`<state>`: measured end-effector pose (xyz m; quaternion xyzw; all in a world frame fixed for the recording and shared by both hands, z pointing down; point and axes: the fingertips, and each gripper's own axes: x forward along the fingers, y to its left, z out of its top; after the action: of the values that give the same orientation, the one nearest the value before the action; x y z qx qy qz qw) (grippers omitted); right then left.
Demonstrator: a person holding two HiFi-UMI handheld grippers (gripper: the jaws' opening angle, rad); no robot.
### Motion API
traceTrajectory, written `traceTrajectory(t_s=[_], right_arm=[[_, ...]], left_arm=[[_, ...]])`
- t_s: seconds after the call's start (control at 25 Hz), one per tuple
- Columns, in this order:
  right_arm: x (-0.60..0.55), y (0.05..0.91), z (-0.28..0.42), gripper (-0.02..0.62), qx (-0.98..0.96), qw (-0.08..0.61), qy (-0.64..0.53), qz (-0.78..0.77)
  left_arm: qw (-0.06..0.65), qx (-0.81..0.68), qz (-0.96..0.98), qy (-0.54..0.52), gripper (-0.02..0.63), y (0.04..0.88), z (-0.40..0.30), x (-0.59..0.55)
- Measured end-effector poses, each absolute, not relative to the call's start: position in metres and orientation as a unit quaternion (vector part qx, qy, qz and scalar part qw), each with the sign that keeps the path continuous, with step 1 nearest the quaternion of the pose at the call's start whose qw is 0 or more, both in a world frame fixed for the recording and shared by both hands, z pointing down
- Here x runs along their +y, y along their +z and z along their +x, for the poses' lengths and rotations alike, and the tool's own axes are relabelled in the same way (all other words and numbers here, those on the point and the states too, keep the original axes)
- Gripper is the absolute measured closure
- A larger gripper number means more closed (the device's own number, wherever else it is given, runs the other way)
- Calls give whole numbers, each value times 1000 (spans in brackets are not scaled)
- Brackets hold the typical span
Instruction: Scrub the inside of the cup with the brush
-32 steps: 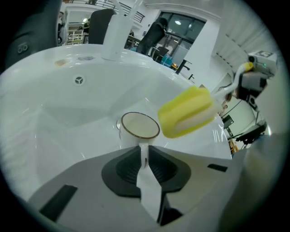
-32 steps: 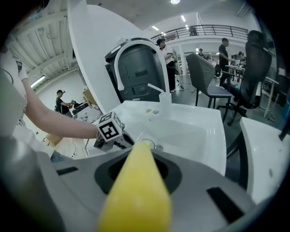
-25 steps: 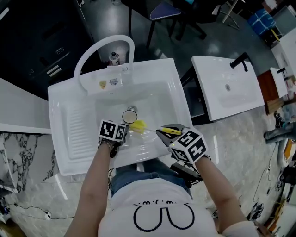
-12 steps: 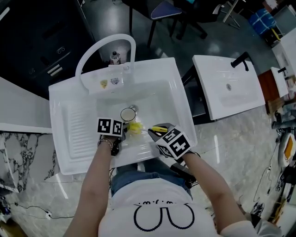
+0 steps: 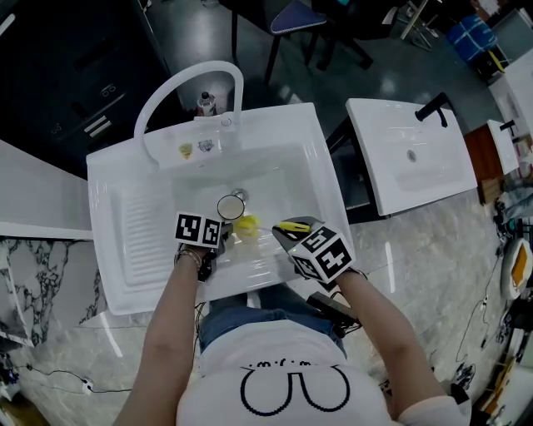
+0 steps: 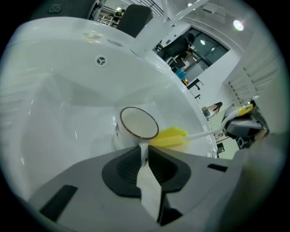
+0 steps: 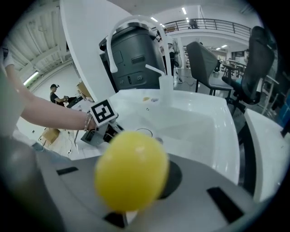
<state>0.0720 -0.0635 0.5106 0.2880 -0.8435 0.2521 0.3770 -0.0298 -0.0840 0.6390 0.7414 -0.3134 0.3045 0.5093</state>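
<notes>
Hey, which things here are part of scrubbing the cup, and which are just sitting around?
In the job:
cup, its handle gripped by the left gripper
brush, held by the right gripper, yellow head beside the cup
sink beneath them

Just about:
second basin at the right
small bottle behind the tap
chair beyond the sink

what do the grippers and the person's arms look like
The left gripper and right gripper are grey plastic, each topped by a white cube with black square markers. The left's jaws have dark ribbed pads. Forearms are bare; a white printed T-shirt, and a bracelet on the left wrist.
</notes>
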Motion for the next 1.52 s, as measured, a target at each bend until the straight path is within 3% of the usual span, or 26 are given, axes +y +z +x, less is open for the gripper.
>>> traceTrajectory(t_s=[0.44,0.76,1.52], right_arm=[[-70,498,73,555,-847,364,247,299],[-65,544,50,557,-847,421,199,256],[-66,489,63,557,-887,421,46,185]], left_arm=[[487,-300,752,326,545,640,-30,-81],[439,-273,768,379,545,643,-33,-73],[250,-213,794,512,543,653,-46,-68]])
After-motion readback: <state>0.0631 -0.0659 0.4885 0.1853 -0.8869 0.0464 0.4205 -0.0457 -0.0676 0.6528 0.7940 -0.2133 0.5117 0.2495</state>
